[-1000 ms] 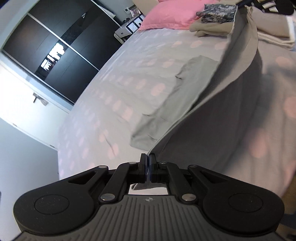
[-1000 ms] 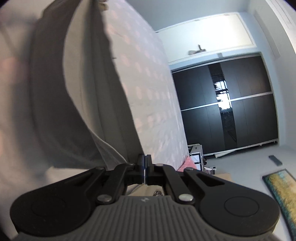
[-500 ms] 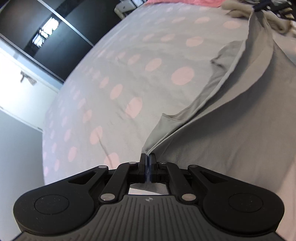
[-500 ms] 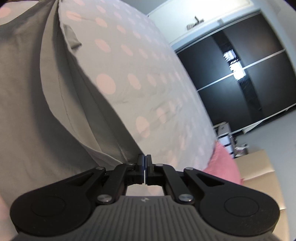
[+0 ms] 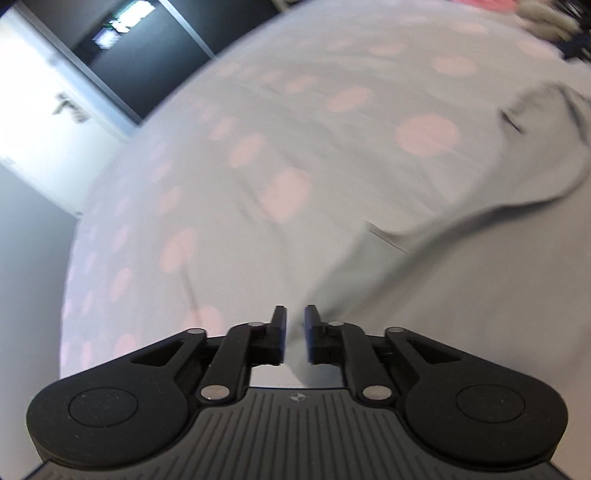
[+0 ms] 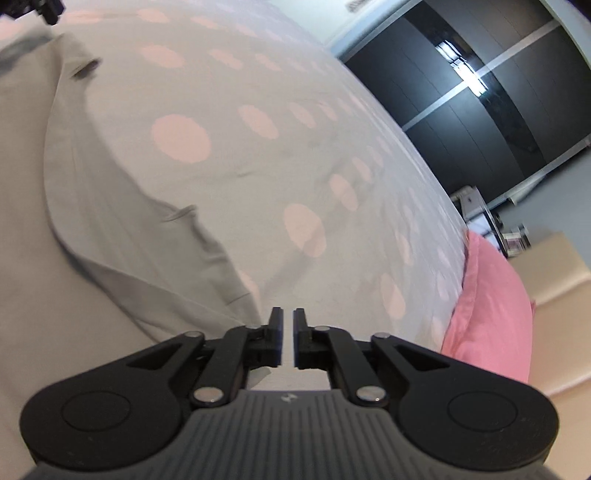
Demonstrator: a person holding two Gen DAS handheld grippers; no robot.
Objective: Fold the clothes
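Note:
A grey garment [image 5: 480,295] lies spread on the dotted bed cover [image 5: 258,147], one sleeve folded over its body. My left gripper [image 5: 294,314] hovers low at the garment's near edge. Its jaws are opening, a narrow gap shows between them, and the pads press on nothing. In the right wrist view the same garment [image 6: 74,258] fills the left side, and its corner ends just left of my right gripper [image 6: 287,315]. Those jaws are opening too, with only bed cover [image 6: 295,147] seen in the gap.
A pink pillow [image 6: 487,306] lies at the head of the bed, with a beige headboard [image 6: 554,277] behind it. Dark wardrobe doors [image 6: 480,92] stand beyond the bed, also seen as dark doors [image 5: 147,48]. Blurred folded clothes [image 5: 546,18] sit far off.
Both grippers came down to the bed with the garment's edge, and the hanging cloth now lies flat. Both pairs of jaws have parted and let go of the cloth.

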